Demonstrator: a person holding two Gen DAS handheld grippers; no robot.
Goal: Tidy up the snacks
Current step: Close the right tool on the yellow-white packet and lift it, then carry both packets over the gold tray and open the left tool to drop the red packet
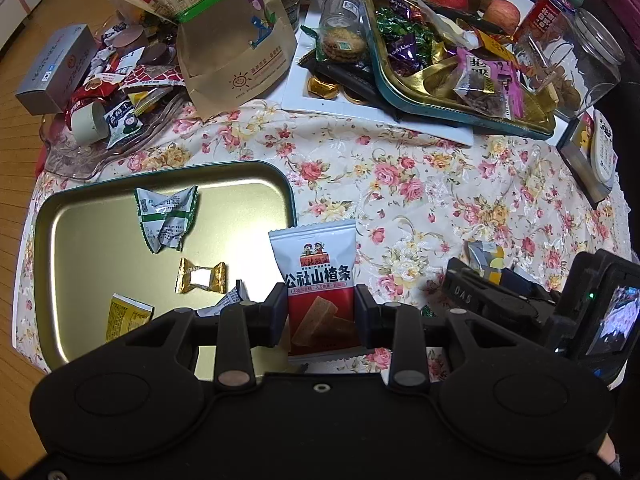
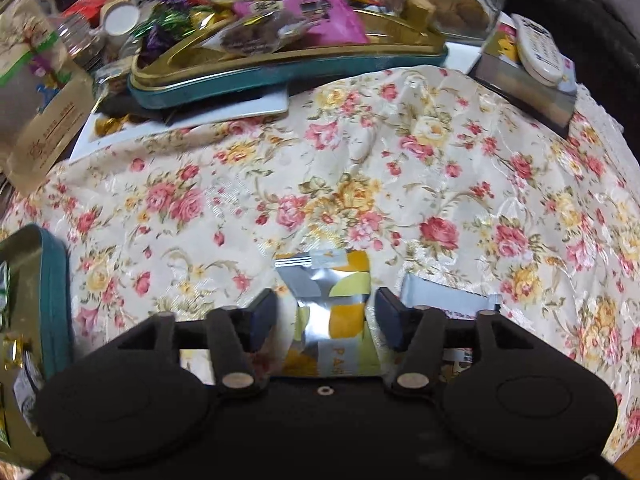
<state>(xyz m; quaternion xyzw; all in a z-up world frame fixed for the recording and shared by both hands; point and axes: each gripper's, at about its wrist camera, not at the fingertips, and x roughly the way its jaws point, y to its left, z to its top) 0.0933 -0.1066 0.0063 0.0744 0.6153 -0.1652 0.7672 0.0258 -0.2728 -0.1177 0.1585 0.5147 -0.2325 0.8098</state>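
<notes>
Left claw clamps red-white snack pack upright, long axis vertical. Right claw open, straddling silver-yellow sachet flat on worktop, lengthwise between fingers.

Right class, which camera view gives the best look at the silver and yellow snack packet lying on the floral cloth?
The right wrist view: the silver and yellow packet lies close up, centred between the open right claw fingers. The left wrist view shows only its far end, small at the edge, mostly hidden behind the right claw.
</notes>
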